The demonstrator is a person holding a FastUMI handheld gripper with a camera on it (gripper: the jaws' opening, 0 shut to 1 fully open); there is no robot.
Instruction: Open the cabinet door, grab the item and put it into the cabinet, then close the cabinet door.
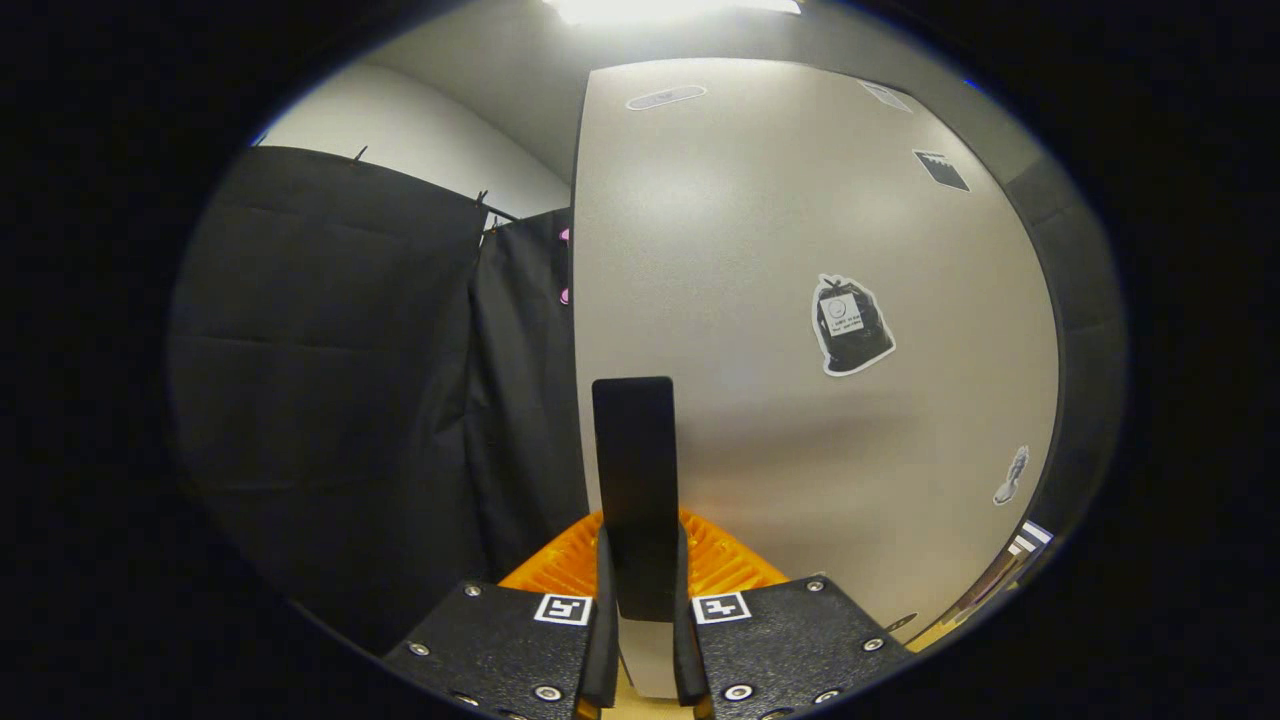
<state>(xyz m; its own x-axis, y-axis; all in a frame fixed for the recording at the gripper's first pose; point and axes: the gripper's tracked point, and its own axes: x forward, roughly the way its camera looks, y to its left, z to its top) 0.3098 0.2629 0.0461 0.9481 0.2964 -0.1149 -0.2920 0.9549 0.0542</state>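
The black handle (633,495) of the cabinet door (800,300) is clamped between the two orange fingers (560,562) of the gripper (640,560), which is drawn narrow, both pads pressed to the handle's flanks. The door stands as a wide grey panel just ahead, its free edge running up beside the black cloth wall (330,400); a sticker (850,325) is seen on its face. Whether the door is being opened or shut cannot be told from here, and the item is not picked out. The grip is best kept firm and square. The pull or push should be led along the door's arc, wrist turned with the hinge, so the handle is not twisted out of the pads.
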